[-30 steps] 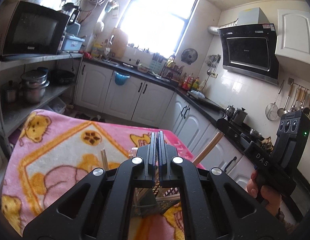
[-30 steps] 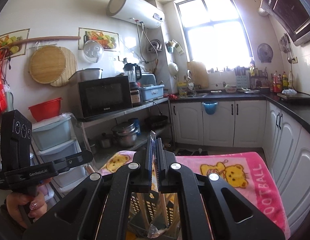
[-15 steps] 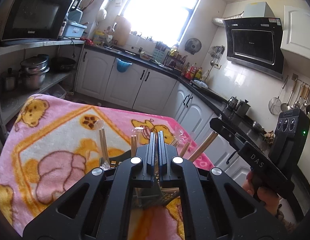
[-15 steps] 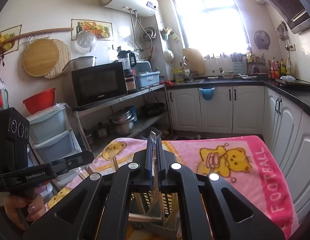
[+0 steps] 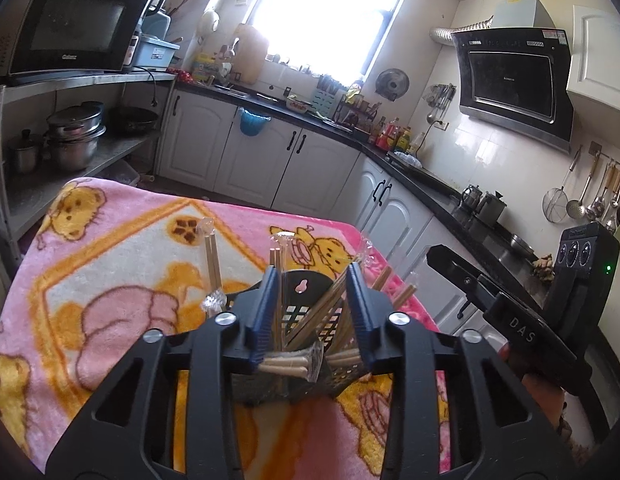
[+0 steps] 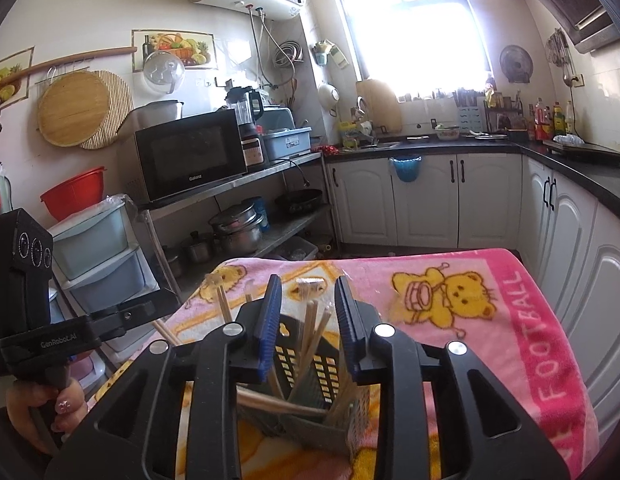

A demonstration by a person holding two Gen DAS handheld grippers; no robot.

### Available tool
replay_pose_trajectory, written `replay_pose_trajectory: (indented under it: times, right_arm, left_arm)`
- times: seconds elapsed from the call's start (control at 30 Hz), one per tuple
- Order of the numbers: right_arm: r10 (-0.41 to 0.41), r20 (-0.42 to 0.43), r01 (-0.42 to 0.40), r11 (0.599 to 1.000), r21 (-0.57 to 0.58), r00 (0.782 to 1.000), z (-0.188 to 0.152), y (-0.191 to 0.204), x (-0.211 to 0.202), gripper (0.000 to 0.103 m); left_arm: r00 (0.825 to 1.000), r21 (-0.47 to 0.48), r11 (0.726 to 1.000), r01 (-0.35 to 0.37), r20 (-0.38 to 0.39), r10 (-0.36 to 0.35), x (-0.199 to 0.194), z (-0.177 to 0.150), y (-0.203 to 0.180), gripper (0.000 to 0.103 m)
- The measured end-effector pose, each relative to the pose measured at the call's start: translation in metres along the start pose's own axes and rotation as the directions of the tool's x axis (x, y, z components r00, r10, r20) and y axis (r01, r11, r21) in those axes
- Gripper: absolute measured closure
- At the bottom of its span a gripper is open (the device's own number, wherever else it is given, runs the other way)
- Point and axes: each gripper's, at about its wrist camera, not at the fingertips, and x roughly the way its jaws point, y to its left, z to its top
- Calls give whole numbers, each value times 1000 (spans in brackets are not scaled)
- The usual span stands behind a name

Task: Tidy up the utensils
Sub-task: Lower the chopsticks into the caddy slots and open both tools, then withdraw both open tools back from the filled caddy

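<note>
A dark slotted utensil holder (image 5: 305,316) stands on the pink bear blanket (image 5: 109,264), filled with several plastic-wrapped wooden chopsticks (image 5: 211,264). My left gripper (image 5: 312,312) is open and empty, its jaws standing either side of the holder's top. In the right wrist view the same holder (image 6: 305,364) with chopsticks (image 6: 310,332) sits right below my right gripper (image 6: 305,328), which is open and empty. The other hand-held gripper shows at each view's edge: right one (image 5: 522,320), left one (image 6: 49,332).
The blanket-covered table (image 6: 510,320) ends near white cabinets (image 6: 430,200) and a dark counter (image 5: 430,184). A metal shelf with microwave (image 6: 189,156) and pots (image 6: 237,232) stands at the left. Plastic drawers (image 6: 97,252) are beside it.
Both grippers have opened from shut and dropped lower over the holder. The wrapped chopsticks that the right jaws held now stand in the holder.
</note>
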Motion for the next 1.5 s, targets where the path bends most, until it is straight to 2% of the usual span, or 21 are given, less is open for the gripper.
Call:
replay_pose_trajectory:
  times: [0.23, 0.93, 1.5]
  right_arm:
    - [-14, -19, 13, 1000, -12, 1000, -10, 0, -17, 66]
    - [-20, -41, 18, 999, -49, 999, -47, 4, -55, 50]
    - [-30, -91, 27, 999, -40, 995, -77, 4, -60, 35]
  left_arm:
    - [1000, 5, 1000, -9, 2, 9, -10, -6, -5, 49]
    - [999, 32, 999, -32, -16, 33, -35, -41, -19, 11]
    - [995, 20, 997, -71, -62, 72, -32, -75, -16, 11]
